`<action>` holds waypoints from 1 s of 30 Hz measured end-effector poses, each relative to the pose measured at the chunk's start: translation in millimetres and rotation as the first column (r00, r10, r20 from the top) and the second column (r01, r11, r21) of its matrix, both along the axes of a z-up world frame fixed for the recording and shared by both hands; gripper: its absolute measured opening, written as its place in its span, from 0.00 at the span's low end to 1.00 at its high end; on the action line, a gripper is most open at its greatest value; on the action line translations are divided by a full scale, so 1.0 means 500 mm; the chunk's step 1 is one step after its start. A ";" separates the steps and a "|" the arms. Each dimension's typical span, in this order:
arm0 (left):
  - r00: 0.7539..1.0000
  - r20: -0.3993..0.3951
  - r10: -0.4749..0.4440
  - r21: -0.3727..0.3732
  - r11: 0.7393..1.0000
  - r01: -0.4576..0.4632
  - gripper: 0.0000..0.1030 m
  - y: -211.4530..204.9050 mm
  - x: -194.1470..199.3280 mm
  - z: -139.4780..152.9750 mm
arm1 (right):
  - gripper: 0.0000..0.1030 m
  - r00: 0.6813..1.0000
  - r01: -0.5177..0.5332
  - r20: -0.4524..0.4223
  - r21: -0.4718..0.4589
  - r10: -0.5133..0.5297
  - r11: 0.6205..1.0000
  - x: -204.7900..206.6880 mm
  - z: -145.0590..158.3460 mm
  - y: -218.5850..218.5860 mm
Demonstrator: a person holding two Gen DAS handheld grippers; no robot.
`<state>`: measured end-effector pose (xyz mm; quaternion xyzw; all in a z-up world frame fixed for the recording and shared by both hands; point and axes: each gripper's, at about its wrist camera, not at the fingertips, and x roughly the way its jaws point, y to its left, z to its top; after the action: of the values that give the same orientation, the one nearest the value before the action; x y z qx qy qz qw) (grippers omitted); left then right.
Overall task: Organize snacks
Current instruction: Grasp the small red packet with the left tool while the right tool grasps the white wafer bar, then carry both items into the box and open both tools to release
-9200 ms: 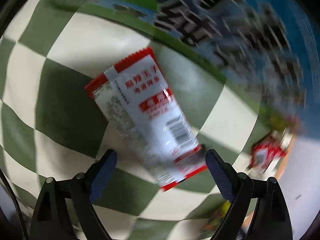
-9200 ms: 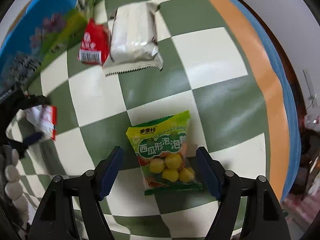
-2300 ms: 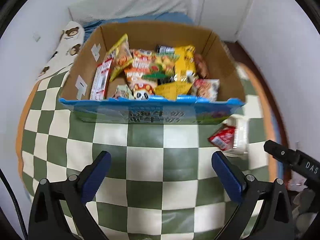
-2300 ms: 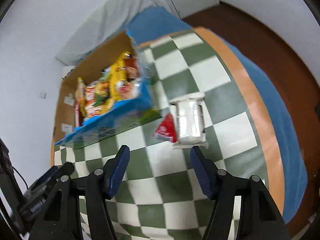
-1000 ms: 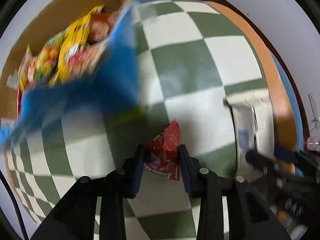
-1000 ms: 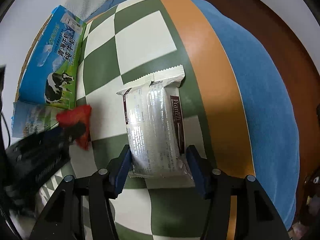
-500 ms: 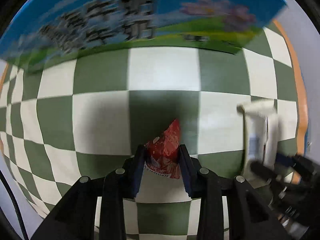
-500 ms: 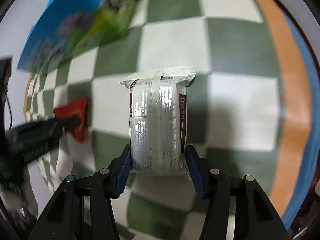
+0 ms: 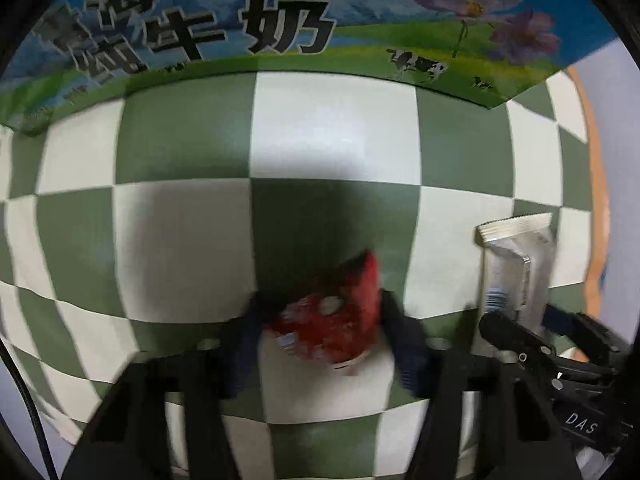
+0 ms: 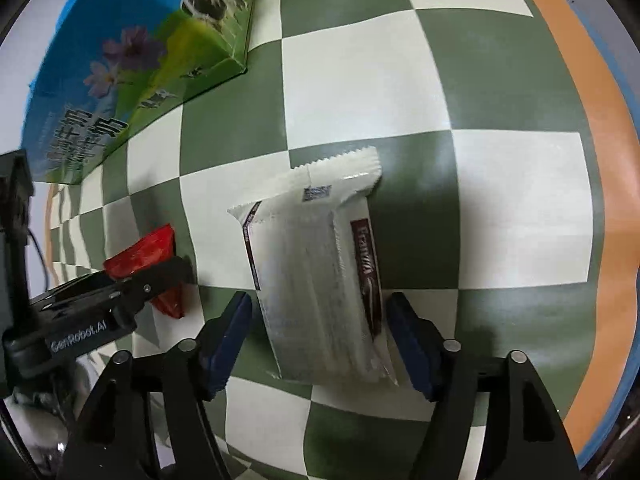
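Left gripper (image 9: 326,340), pointing straight down at the cloth: jaws nearly closed and just beginning to part, with the red snack packet (image 9: 332,320) between the blue pads. Frame blurred here; the pads appeared to touch both sides of the packet. The packet's pointed end stuck out ahead of the fingertips. In the right wrist view the same packet (image 10: 154,254) showed partly behind one black finger of the left gripper (image 10: 158,276), off to the left of the right gripper.

Right gripper (image 10: 320,336): jaws opening. The white wafer packet (image 10: 320,284) lay lengthwise between the pads with a slim gap on each side, so the pads were not pressing it. It rested flat on the checked tablecloth (image 10: 360,80), its crimped end pointing away from the fingers. From the left gripper the same packet (image 9: 516,264) lay just to the right, with the right gripper (image 9: 524,328) straddling its near end.

Ahead of both grippers stood the printed milk carton box (image 9: 280,12), its blue and green side facing them, well apart from both packets. The tablecloth's orange border (image 10: 600,160) ran along to the right of the right gripper.
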<state>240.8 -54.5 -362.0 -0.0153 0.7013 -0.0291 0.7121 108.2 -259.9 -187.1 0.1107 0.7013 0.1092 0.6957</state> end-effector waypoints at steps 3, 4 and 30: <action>1.000 0.010 -0.020 0.021 1.000 0.019 0.42 -0.006 -0.004 0.007 | 0.66 0.999 -0.027 0.044 -0.077 0.030 0.997 0.001 0.002 0.026; 1.000 0.016 -0.016 0.020 1.000 0.015 0.42 -0.007 -0.006 0.010 | 0.61 0.997 -0.041 0.060 -0.106 0.047 0.994 0.001 0.004 0.033; 0.955 0.269 0.120 -0.254 0.966 -0.050 0.42 0.162 0.105 0.427 | 0.57 0.958 -0.056 0.284 0.328 -0.042 0.943 0.106 0.377 0.128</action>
<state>293.6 26.6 -148.5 -0.1290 0.5822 -0.0860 0.7982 161.1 -195.9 1.2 0.2070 0.5645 0.2436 0.7610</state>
